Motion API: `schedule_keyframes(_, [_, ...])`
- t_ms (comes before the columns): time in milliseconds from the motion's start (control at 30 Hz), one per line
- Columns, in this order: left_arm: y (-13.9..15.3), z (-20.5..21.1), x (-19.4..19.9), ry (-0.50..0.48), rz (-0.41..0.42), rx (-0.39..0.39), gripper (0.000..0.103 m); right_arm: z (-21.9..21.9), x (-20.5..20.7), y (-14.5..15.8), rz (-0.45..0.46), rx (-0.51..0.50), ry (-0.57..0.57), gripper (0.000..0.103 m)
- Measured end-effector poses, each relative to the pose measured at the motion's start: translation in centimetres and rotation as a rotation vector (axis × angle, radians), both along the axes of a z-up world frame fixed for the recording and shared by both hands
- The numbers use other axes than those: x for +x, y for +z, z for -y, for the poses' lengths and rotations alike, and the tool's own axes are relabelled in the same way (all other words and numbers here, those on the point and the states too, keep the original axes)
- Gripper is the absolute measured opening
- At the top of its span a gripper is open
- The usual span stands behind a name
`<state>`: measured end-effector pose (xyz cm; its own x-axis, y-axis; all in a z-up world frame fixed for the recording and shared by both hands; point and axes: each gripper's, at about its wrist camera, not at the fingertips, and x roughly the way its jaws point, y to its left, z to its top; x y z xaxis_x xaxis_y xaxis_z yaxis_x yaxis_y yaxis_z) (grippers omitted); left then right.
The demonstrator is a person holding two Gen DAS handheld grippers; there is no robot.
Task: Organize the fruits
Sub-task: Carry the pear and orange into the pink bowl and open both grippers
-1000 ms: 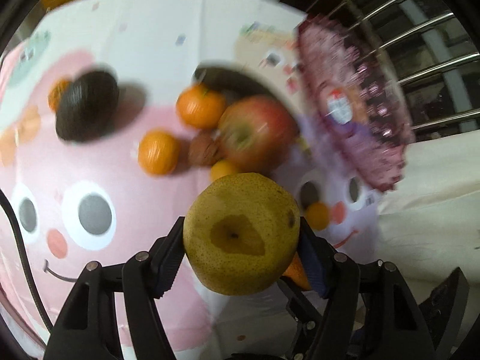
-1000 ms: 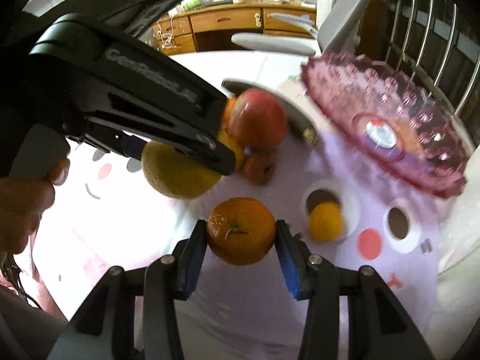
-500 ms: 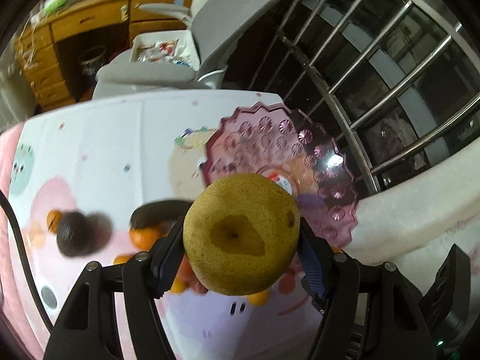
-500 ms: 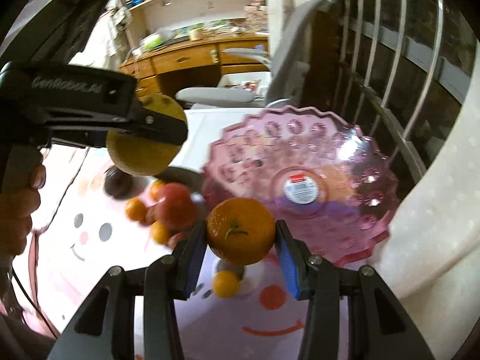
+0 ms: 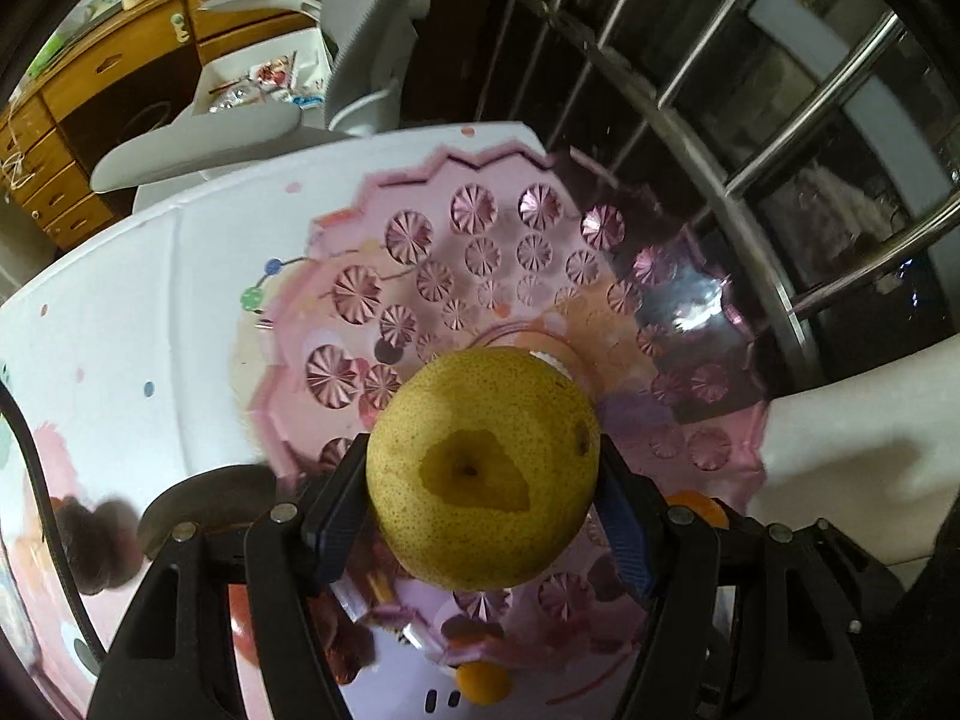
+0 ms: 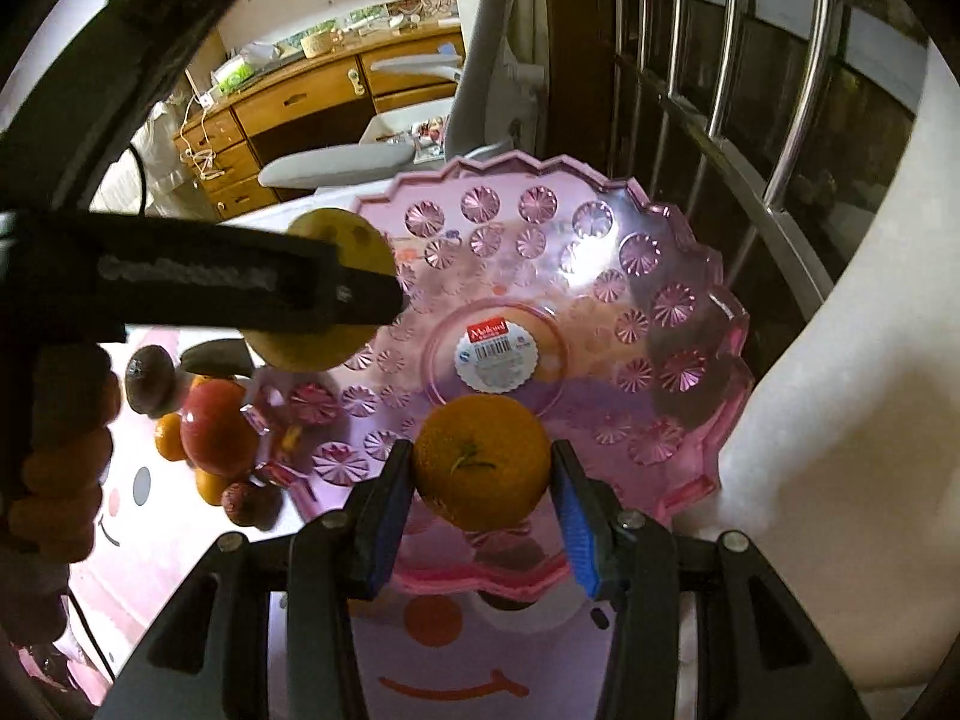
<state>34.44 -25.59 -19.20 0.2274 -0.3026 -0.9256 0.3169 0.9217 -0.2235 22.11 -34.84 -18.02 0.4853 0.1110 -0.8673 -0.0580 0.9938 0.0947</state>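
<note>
On my right wrist feed, the far left of the frame showed the loose fruit on the counter (image 6: 180, 570): a dark avocado (image 6: 149, 378), a red apple (image 6: 217, 429) and small oranges (image 6: 169, 437) bunched just beside the pink bowl (image 6: 690, 360). The bowl filled the centre of the frame and held no fruit; only a label (image 6: 495, 354) sat on its floor. Over its left rim, in the upper left, my left gripper (image 6: 360, 294) was clamped on the yellow pear (image 6: 336, 276). At lower centre my right gripper (image 6: 483, 492) was clamped on the orange (image 6: 480, 459), which hung over the near part of the bowl.

On the left wrist feed, the bowl (image 5: 480, 252) spread across the middle, its pattern bare of fruit. The pear (image 5: 483, 468) sat low in the centre, pinched between both pads of the left gripper (image 5: 483, 516), above the bowl's floor.
</note>
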Motion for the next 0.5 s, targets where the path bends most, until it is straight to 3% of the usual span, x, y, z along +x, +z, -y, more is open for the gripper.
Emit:
schedule_keyframes(267, [-2.7,1.2,0.8,-0.016,-0.062,0.069,0.068,0.3,0.6,-1.2,-0.043,0.003,0.005,0.046])
schedule_keyframes(500, [-3.0,0.9,0.8,-0.007,-0.089,0.074,0.069,0.4,0.8,-1.4,-0.066,0.006,-0.002,0.046])
